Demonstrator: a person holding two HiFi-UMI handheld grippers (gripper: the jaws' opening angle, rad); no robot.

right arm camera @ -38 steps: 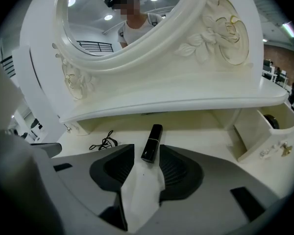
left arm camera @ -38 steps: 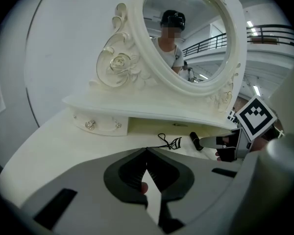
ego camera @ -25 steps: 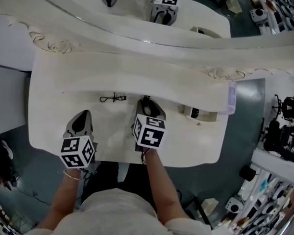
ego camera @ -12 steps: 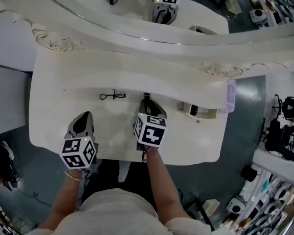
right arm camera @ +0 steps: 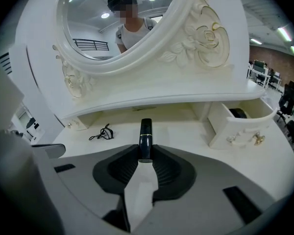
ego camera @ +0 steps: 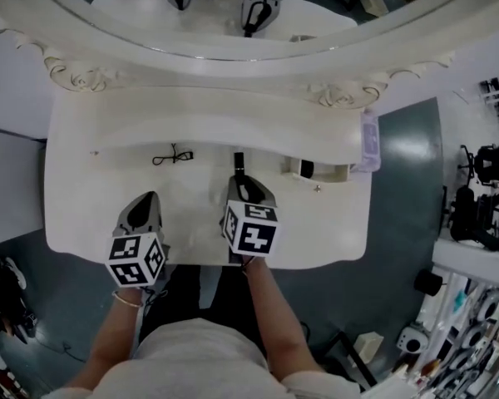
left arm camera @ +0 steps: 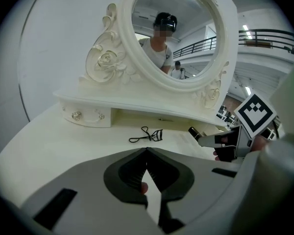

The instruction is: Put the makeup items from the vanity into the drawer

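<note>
Head and gripper views of a white vanity (ego camera: 83, 214) with an oval mirror (left arm camera: 176, 38) above a curved shelf (ego camera: 208, 127). The right gripper (right arm camera: 146, 154) is clenched on a black tube (right arm camera: 146, 132) with a thin gold band. Its jaws have just been closing, and they now grasp the tube by its near end. The rest of the tube juts forward from the tips towards the recess under the shelf, over the middle of the tabletop. The left gripper (left arm camera: 147, 151) is over the tabletop's near left part, well apart from the right one. Its jaws are together with nothing between them. A black curler (ego camera: 171, 155) lies flat on the tabletop just before the shelf, left of the tube and apart from both grippers. The drawer (right arm camera: 237, 126) stands pulled out at the right, under the shelf, and a dark round item (right arm camera: 238, 113) lies inside it. The tube is outside the drawer, left of it
</note>
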